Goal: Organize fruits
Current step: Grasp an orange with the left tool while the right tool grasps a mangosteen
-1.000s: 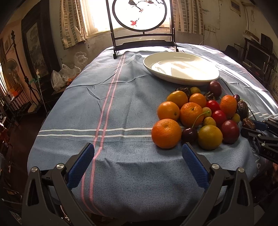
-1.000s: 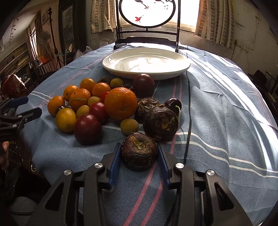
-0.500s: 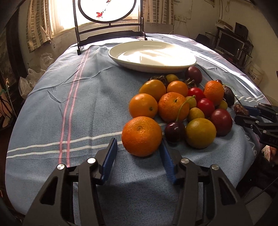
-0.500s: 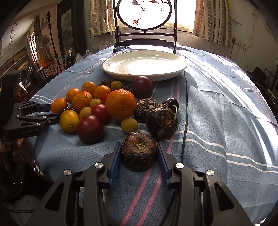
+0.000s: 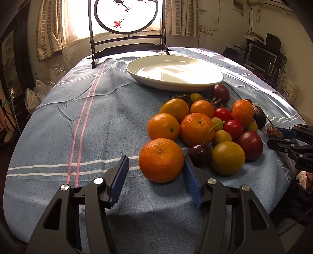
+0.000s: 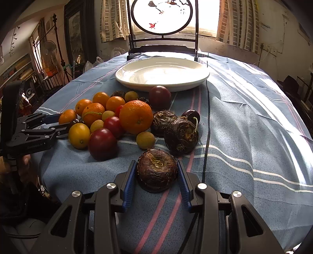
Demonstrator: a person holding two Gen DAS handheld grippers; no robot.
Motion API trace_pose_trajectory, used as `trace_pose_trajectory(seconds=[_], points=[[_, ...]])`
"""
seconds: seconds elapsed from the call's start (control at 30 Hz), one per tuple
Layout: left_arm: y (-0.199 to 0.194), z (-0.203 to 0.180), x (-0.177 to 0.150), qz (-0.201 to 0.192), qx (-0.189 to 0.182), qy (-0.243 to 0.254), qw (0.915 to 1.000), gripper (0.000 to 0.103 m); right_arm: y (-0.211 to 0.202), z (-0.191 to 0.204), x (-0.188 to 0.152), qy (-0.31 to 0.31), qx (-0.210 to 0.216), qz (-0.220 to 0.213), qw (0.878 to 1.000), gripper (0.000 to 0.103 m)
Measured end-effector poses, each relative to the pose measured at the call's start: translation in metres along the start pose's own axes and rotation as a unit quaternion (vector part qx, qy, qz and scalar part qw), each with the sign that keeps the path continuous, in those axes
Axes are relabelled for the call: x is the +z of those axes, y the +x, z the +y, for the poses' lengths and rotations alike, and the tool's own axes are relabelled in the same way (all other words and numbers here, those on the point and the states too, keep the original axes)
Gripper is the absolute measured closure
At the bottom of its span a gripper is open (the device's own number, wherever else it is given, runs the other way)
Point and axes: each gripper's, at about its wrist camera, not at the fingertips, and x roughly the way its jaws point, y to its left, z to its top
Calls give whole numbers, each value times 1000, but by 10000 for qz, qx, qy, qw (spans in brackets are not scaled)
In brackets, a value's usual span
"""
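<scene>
A large orange (image 5: 161, 160) lies at the near edge of the fruit pile (image 5: 205, 125), between the fingers of my left gripper (image 5: 156, 159). Its jaws are opening: the right pad is at the peel, the left pad (image 5: 121, 172) stands clear of it. From the right wrist view the left gripper (image 6: 49, 125) reaches in beside the pile. My right gripper (image 6: 156, 163) is shut on a dark brown water chestnut (image 6: 156, 172) resting on the cloth. The white plate (image 5: 176, 86) sits behind the pile with nothing on it.
Two more water chestnuts (image 6: 181, 134) and a cherry lie just ahead of the right gripper. A round painted screen on a dark stand (image 5: 127, 17) stands behind the plate. The blue striped cloth (image 5: 88, 121) drops off at the near table edge. A hand (image 6: 23, 162) holds the left gripper.
The left gripper came forward and down to the orange and narrowed from wide open to close around it, then widened a little. The right gripper and its water chestnut have not moved.
</scene>
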Motion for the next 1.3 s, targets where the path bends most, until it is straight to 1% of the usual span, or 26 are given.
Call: trace_pose_trajectory(seconds=[0.07, 0.13, 0.27, 0.33, 0.4, 0.47, 0.57, 0.67, 0.73, 0.8, 0.87, 0.93, 1.0, 1.13, 1.17, 1.2, 1.23, 1.27, 1.3], points=[[-3, -5, -1, -70, 19, 131, 9999, 60, -1, -1, 0, 5, 6, -8, 10000, 63], [-7, -11, -3, -169, 162, 271, 9994, 61, -2, -2, -1, 29, 26, -15, 10000, 63], [-28, -11, -2, -358, 57, 186, 9992, 61, -10, -8, 2, 176, 251, -82, 9995, 63], [-43, -8, 4, -504, 8, 122, 9987, 61, -19, -15, 10, 255, 380, -212, 9987, 63], [-55, -5, 15, -636, -4, 76, 9979, 61, -29, -24, 24, 335, 482, -360, 9976, 63], [-61, 0, 29, -692, -74, 1, 9976, 61, -37, -31, 42, 329, 478, -523, 9969, 63], [-54, 4, 57, -680, -190, -105, 9974, 61, -40, -40, 71, 227, 429, -753, 9960, 63], [-36, 5, 91, -646, -308, -159, 9973, 61, -27, -51, 102, 267, 426, -759, 9958, 63], [-15, 7, 117, -529, -405, -226, 9975, 61, -12, -61, 124, 369, 402, -695, 9961, 62], [11, 7, 141, -350, -426, -257, 9981, 61, 5, -68, 146, 403, 385, -664, 9962, 62], [42, 4, 162, -122, -348, -235, 9990, 60, 28, -73, 165, 418, 350, -540, 9971, 62], [73, 0, 180, 89, -166, -167, 9997, 60, 55, -75, 180, 429, 397, -344, 9977, 62], [103, -1, 193, 310, -11, -124, 9994, 60, 82, -76, 193, 404, 317, -170, 9985, 62], [150, -2, 213, 642, 52, -174, 9978, 60, 129, -82, 214, 467, 243, 22, 9986, 62], [158, 0, 217, 683, 9, -230, 9974, 57, 136, -83, 220, 490, 258, 15, 9985, 62], [163, 2, 221, 690, -44, -290, 9972, 52, 142, -85, 224, 497, 188, -7, 9986, 58], [165, 6, 224, 659, 3, -368, 9972, 38, 142, -87, 229, 496, 10, -92, 9987, 54], [162, 11, 226, 575, 71, -474, 9972, 28, 137, -89, 231, 490, -163, -245, 9984, 47], [156, 17, 227, 481, 88, -581, 9971, 28, 130, -91, 231, 510, -223, -369, 9978, 45]])
